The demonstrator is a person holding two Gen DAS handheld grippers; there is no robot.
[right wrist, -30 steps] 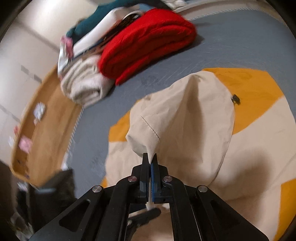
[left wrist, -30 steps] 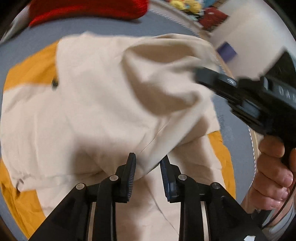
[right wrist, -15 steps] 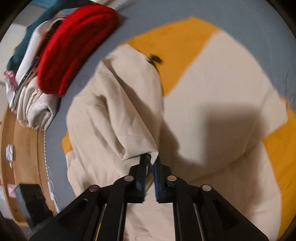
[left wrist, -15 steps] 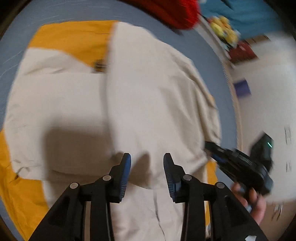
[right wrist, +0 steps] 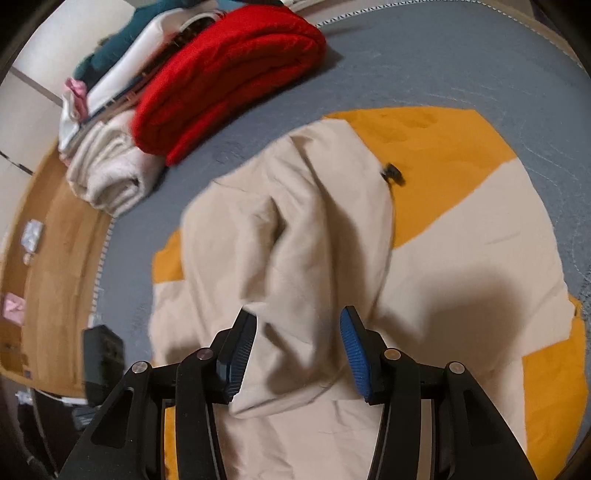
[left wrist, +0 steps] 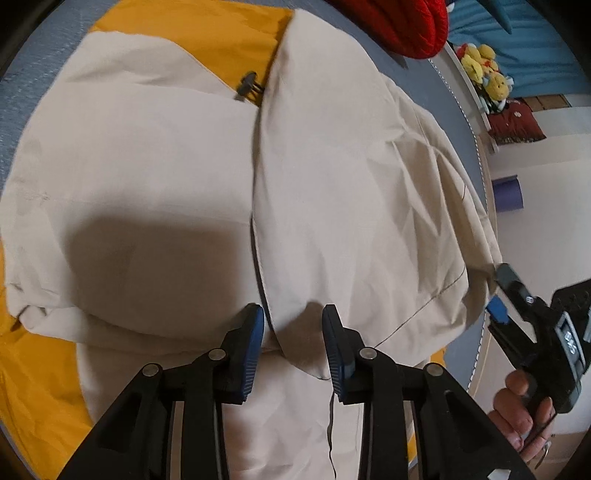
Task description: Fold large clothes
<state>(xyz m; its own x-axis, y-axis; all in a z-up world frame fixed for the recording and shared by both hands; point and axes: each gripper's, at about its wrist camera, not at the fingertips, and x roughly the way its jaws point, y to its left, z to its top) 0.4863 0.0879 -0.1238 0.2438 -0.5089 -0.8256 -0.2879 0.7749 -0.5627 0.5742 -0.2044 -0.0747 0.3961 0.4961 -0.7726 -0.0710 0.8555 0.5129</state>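
Right gripper (right wrist: 293, 349) jaws just opening, sleeve dropped onto jacket (left wrist: 155, 155) body on grey mat (right wrist: 424, 62); left gripper (left wrist: 293, 341) narrow gap, cloth edge between, unpinched. Sleeve fold done.

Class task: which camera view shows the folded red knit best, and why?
The right wrist view: the whole red knit lies folded on the grey cover beside the clothes pile. The left wrist view catches only its cropped end at the top edge.

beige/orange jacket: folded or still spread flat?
Partly folded. The jacket's beige side flap lies doubled over its middle, edge visible in the left wrist view; the rest lies flat on the grey bed.
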